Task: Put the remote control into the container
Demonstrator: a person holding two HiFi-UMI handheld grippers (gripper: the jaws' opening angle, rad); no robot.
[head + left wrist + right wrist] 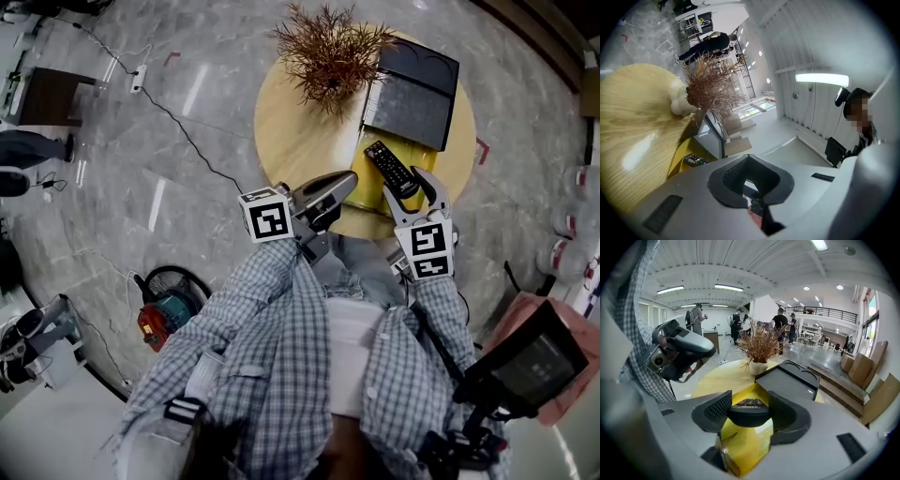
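The black remote control (389,167) lies slanted over a yellow sheet (373,183) on the round wooden table (300,141). My right gripper (417,183) is shut on the remote's near end (749,404), with one pad on each side. The container (412,94), a dark grey box with its lid raised, stands just beyond the remote at the table's far right. My left gripper (349,183) hangs shut and empty over the table's near edge, left of the remote; its jaws (750,164) are together with nothing between them. The remote's buttons (696,160) show beside it.
A dried plant (330,47) in a pale pot stands at the table's far side, left of the container. On the floor to the left are a cable with a power strip (139,79) and a red tool (159,319). People stand in the hall behind.
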